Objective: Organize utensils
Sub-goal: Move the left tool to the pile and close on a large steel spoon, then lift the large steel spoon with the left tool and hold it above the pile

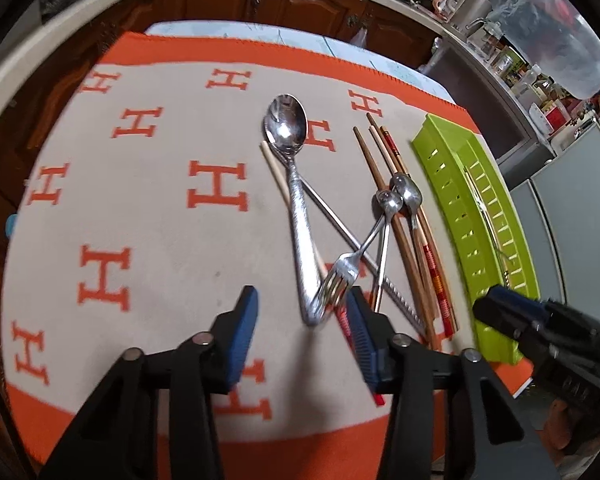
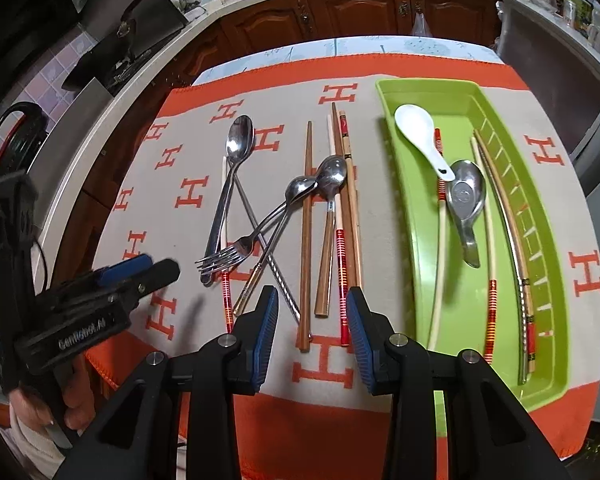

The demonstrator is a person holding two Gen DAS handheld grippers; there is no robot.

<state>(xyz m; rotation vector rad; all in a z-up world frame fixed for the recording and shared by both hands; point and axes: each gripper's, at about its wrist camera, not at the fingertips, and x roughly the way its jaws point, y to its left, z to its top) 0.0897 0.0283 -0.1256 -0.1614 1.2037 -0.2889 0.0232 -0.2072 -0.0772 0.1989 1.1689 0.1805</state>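
Loose fork (image 2: pixel 224 258), spoons and chopsticks on orange-bordered cloth (image 2: pixel 188 152) beside green tray (image 2: pixel 420 280); left gripper (image 1: pixel 302 320) and right gripper (image 2: pixel 312 320) part-open, empty.

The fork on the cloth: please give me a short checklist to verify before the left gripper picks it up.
1. Left gripper empty, nothing between its pads: ok.
2. Fork free of other utensils: not ok, its handle crosses a metal chopstick.
3. Right gripper empty: ok.
4. Green tray has room: ok.
5. Fork centred between the left gripper's pads: not ok, it lies near the right pad.
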